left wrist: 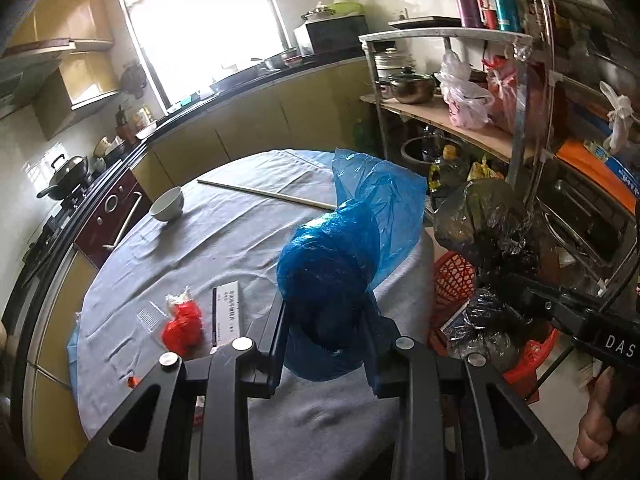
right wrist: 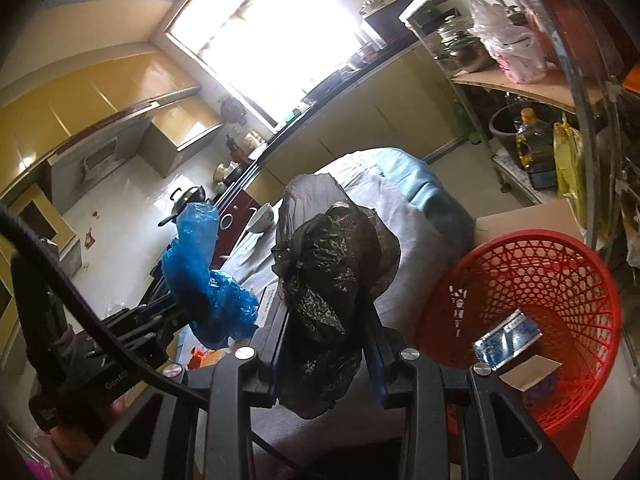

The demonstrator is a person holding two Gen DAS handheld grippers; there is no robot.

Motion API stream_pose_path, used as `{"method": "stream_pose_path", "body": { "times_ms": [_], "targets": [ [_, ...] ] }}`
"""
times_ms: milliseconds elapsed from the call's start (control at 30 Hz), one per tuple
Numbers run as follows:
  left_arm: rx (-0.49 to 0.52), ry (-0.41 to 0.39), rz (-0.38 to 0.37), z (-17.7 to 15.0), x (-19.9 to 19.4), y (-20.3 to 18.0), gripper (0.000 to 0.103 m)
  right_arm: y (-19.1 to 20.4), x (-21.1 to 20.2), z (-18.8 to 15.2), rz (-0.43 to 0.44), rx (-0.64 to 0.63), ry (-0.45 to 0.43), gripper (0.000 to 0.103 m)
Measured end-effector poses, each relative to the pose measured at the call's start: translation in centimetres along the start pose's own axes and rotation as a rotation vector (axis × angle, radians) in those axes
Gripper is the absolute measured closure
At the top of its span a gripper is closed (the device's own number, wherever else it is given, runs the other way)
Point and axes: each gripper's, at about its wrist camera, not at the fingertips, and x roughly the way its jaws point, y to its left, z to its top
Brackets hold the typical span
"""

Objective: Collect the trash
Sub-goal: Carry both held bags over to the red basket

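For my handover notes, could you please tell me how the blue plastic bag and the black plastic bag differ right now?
The blue plastic bag is bright and see-through; the black plastic bag is dark and nearly opaque. The blue one sits in the left gripper, over the grey tablecloth; the black one sits in the right gripper, nearer the red basket. Both are crumpled, bunched and pinched between fingers, lifted off the table.

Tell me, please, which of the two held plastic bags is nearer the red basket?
The black bag, shut in the right gripper, is nearer the red basket; the blue bag in the left gripper hangs over the table, farther away.
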Motion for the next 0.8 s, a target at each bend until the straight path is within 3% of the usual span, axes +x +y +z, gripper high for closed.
{"method": "stream_pose_path", "body": {
  "times_ms": [600, 800],
  "targets": [
    [0.073, 0.000, -0.045, 0.8, 0.9, -4.3, 0.069, -3.2, -2.6, 0.4, -0.047, 0.061, -0.039, 0.067],
    [0.068, 0.007, -0.108, 1.0, 2.1, -5.4, 0.069, -4.2, -3.5, 0.8, -0.097, 0.065, -0.059, 0.067]
  ]
}}
